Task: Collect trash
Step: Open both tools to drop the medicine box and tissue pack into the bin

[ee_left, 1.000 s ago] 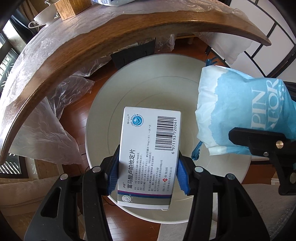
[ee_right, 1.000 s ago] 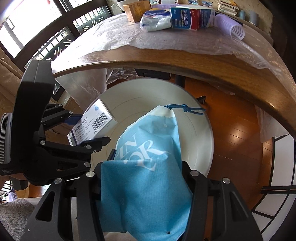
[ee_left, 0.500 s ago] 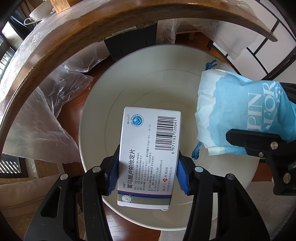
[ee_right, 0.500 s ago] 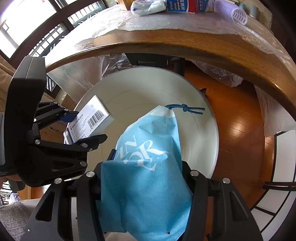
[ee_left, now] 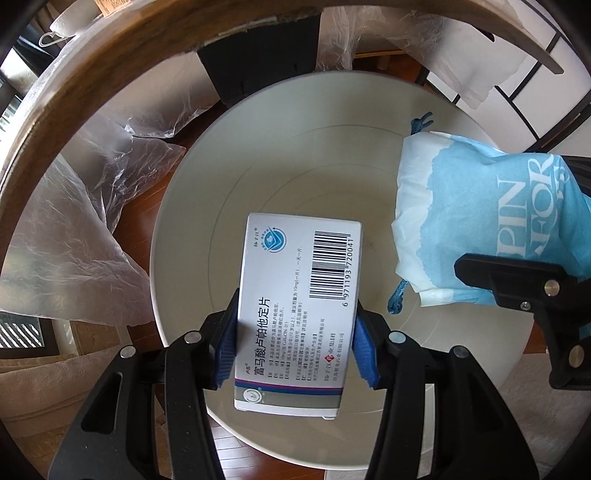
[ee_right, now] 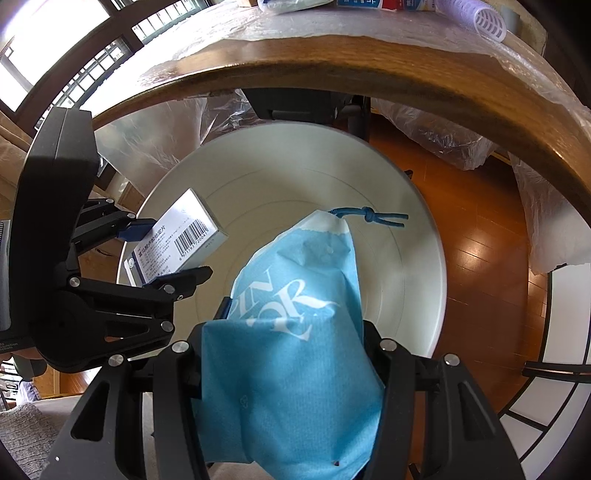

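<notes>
Left tool [ee_left: 295, 343]: my pads clamp the medicine box [ee_left: 299, 314] — above the white bin [ee_left: 192, 206].
Right tool [ee_right: 291, 332]: I grip the blue bag [ee_right: 295, 332] — over that bin, below the bench [ee_right: 332, 70] edge.

Both grippers [ee_left: 295, 347] [ee_right: 291, 354] apparently clamped.

Wooden floor [ee_right: 476, 258] carries white bin [ee_right: 424, 266]. Table [ee_right: 369, 70], plastic-sheeted [ee_right: 332, 22], bears boxes at far edge.
</notes>
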`<action>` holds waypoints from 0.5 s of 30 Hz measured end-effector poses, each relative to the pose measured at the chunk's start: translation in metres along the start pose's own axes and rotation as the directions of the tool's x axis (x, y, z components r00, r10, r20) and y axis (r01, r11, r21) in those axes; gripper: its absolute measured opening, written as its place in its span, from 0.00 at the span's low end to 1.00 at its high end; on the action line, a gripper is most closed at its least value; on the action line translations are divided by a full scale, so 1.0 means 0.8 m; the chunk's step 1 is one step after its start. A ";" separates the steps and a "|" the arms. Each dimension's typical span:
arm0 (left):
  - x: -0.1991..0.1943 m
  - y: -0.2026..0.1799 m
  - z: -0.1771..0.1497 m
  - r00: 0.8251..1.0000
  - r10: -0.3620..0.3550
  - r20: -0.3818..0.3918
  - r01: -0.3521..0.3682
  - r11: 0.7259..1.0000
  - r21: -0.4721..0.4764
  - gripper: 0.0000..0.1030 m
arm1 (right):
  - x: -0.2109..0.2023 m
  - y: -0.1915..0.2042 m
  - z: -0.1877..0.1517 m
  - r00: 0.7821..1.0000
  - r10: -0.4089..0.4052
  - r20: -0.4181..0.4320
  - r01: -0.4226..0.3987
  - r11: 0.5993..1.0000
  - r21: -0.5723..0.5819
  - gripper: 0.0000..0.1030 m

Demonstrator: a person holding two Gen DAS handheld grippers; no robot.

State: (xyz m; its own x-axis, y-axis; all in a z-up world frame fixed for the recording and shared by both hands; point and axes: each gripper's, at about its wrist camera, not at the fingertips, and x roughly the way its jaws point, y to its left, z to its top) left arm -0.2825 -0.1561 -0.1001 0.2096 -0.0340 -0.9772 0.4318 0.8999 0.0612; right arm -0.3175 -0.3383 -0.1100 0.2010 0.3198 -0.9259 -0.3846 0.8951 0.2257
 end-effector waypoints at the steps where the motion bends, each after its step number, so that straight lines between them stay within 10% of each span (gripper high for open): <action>1: 0.000 0.000 0.000 1.000 0.001 -0.001 -0.001 1.000 0.002 0.52 | 0.001 0.000 0.000 1.000 -0.001 -0.001 0.001 1.000 0.001 0.51; 15: 0.010 0.011 -0.006 1.000 0.000 -0.010 0.000 1.000 -0.010 0.57 | 0.008 0.001 0.002 1.000 -0.023 -0.009 0.023 1.000 0.014 0.55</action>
State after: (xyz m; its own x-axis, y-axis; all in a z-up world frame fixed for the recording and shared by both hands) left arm -0.2813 -0.1465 -0.1080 0.2004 -0.0293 -0.9793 0.4232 0.9041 0.0595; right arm -0.3153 -0.3350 -0.1152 0.2016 0.2963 -0.9336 -0.3671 0.9065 0.2084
